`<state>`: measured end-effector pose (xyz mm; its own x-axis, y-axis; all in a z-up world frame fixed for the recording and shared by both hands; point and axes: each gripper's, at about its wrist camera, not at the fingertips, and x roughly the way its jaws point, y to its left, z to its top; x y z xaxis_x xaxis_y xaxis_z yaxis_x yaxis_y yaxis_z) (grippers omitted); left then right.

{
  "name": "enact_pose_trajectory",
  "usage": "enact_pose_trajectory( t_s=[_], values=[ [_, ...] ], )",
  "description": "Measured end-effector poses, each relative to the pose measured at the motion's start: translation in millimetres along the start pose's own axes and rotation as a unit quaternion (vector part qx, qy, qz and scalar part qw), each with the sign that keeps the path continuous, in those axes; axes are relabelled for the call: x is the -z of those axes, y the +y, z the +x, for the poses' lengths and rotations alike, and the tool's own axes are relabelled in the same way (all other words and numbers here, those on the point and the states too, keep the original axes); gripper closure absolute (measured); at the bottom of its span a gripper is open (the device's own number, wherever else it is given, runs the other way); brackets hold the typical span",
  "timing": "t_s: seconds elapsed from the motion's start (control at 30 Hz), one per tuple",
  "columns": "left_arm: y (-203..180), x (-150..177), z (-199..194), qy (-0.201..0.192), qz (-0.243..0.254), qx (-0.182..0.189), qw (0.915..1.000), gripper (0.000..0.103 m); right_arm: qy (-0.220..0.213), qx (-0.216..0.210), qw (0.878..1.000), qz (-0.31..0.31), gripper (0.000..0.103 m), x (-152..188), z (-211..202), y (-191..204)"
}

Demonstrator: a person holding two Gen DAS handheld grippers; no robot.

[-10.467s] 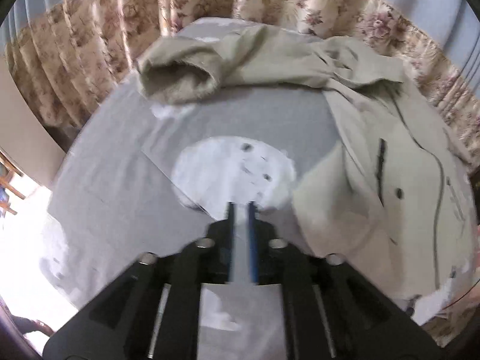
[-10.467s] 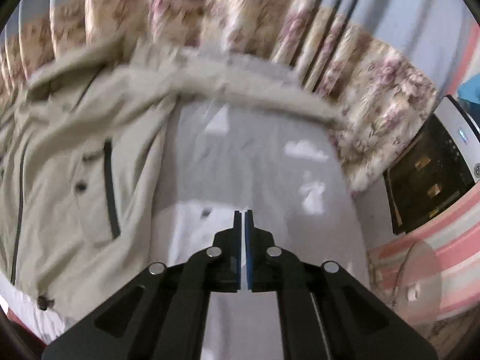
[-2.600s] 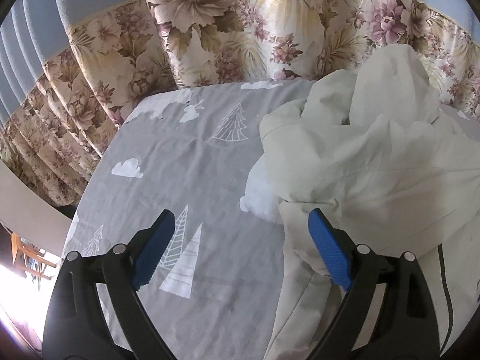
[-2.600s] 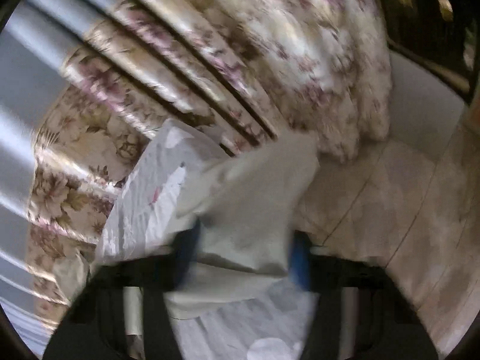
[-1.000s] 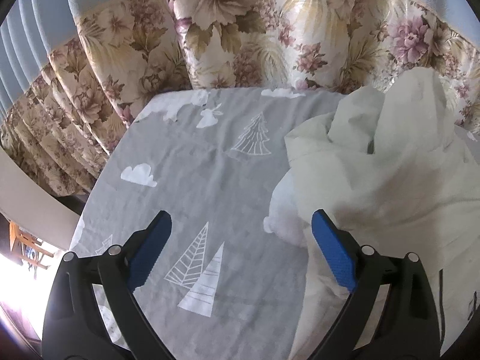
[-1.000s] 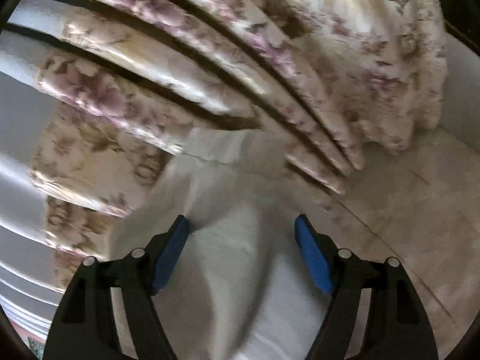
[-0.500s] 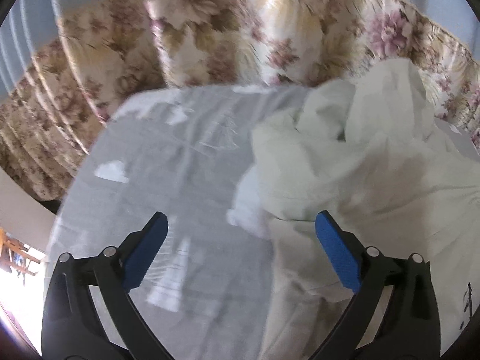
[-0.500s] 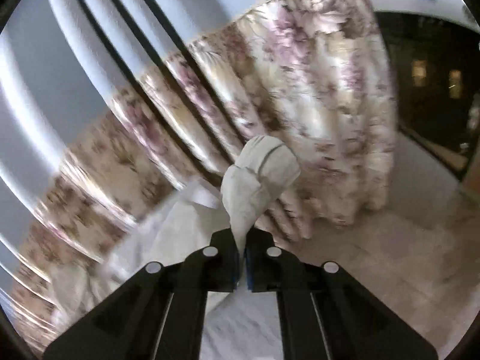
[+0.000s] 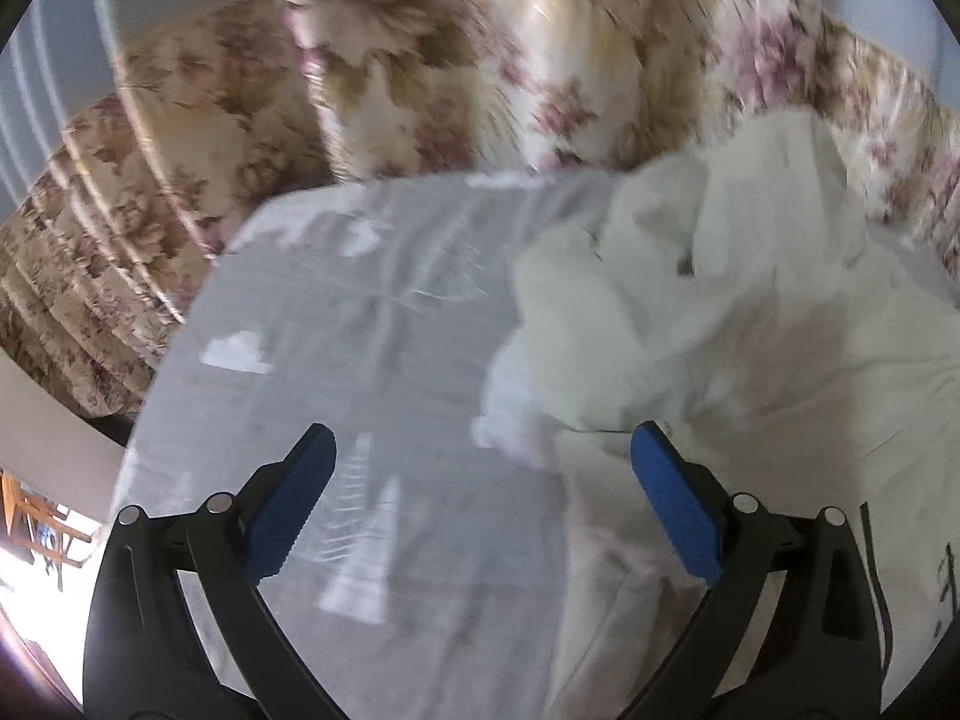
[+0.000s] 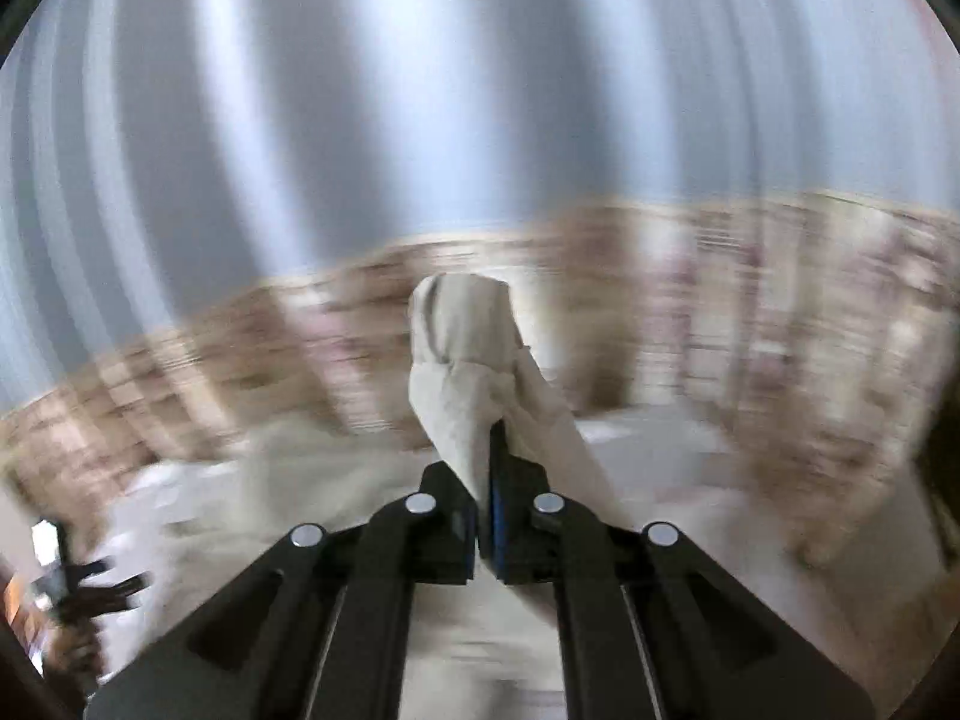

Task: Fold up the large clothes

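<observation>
Where the grey printed sheet (image 9: 372, 360) lies bare, from 9 to 12 o'clock of the left wrist view, open surface runs up to the bed's far edge, which meets the floral curtain (image 9: 456, 60) directly. The beige jacket (image 9: 750, 324) is heaped over the sheet from 12 to 5 o'clock, its nearest fold lying just inside the right blue pad (image 9: 672, 516). The left gripper (image 9: 483, 510) hangs above the sheet with its jaws spread wide, gripping nothing; the left pad is over bare sheet. In the right wrist view, the right gripper (image 10: 485, 480) has its jaws pressed together on a bunched fold of the jacket (image 10: 462, 354), which rises past the fingertips toward 12 o'clock and trails off toward 5 o'clock. Its background is motion-blurred: blue pleated curtain above, floral band across the middle. At 8 o'clock a dark gripper-like shape appears, too blurred to identify. No container is visible.
</observation>
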<state>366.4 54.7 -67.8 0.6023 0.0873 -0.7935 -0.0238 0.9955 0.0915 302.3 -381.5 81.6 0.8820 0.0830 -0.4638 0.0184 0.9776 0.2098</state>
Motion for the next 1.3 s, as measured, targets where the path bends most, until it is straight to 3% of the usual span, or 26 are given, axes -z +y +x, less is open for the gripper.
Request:
enact_pose_trajectory(
  t_s=[0.1,0.17,0.23,0.27,0.33,0.43,0.5,0.53,0.6,0.63,0.73,0.8,0.87,0.93,1.0,1.07,1.2,1.23,1.27,1.3],
  values=[
    [23,2,-14,-0.015,-0.028,-0.011,0.9994,0.005,0.038,-0.072,0.996,-0.026,0.100,23,51,79],
    [39,5,-18,-0.014,-0.058,-0.007,0.9982,0.005,0.093,-0.103,0.989,-0.053,0.100,60,97,128],
    [54,10,-19,-0.005,-0.090,0.004,0.9959,0.005,0.162,-0.123,0.977,-0.068,0.096,104,136,159],
    [59,13,-19,-0.002,-0.098,0.006,0.9952,0.005,0.215,-0.133,0.965,-0.071,0.096,131,154,170],
    [66,21,-23,0.002,-0.101,-0.002,0.9949,0.005,0.258,-0.146,0.951,-0.088,0.095,163,156,178],
    [65,27,-29,-0.003,-0.085,-0.015,0.9962,0.005,0.257,-0.177,0.945,-0.094,0.094,160,125,161],
    [54,26,-30,-0.002,-0.075,-0.005,0.9972,0.005,0.256,-0.198,0.943,-0.074,0.090,147,104,142],
    [47,23,-31,-0.003,-0.071,0.002,0.9974,0.005,0.249,-0.202,0.945,-0.068,0.083,139,93,131],
    [23,17,-30,-0.007,-0.060,0.028,0.9977,0.005,0.223,-0.195,0.953,-0.062,0.037,122,69,107],
    [10,13,-27,-0.006,-0.053,0.043,0.9976,0.005,0.205,-0.181,0.960,-0.056,0.008,117,57,90],
    [-30,4,-18,0.006,-0.032,0.084,0.9959,0.004,0.206,-0.159,0.965,-0.034,0.007,114,54,65],
    [-52,-1,-14,0.008,-0.019,0.091,0.9956,0.004,0.237,-0.172,0.956,-0.017,0.007,128,55,48],
    [-63,-4,-12,0.008,-0.008,0.090,0.9959,0.004,0.198,-0.138,0.970,-0.038,0.008,125,43,35],
    [-73,-5,-12,0.010,0.005,0.086,0.9962,0.004,0.135,-0.069,0.987,-0.046,0.008,113,30,13],
    [-83,-1,-11,0.021,0.015,0.094,0.9952,0.004,0.116,-0.023,0.992,-0.039,0.008,103,32,-9],
    [-101,3,-6,0.039,0.028,0.112,0.9925,0.004,0.124,0.014,0.992,-0.017,0.008,97,43,-38],
    [-149,12,13,0.080,0.059,0.174,0.9796,0.005,0.162,0.021,0.986,0.031,0.008,106,69,-71],
    [-161,15,19,0.089,0.069,0.182,0.9768,0.012,0.165,0.021,0.985,0.041,0.008,109,72,-73],
    [-170,17,25,0.096,0.075,0.182,0.9757,0.035,0.163,0.018,0.985,0.046,0.008,111,76,-69],
    [-176,18,25,0.090,0.078,0.170,0.9782,0.046,0.155,0.013,0.987,0.050,0.008,112,73,-69]
  ],
)
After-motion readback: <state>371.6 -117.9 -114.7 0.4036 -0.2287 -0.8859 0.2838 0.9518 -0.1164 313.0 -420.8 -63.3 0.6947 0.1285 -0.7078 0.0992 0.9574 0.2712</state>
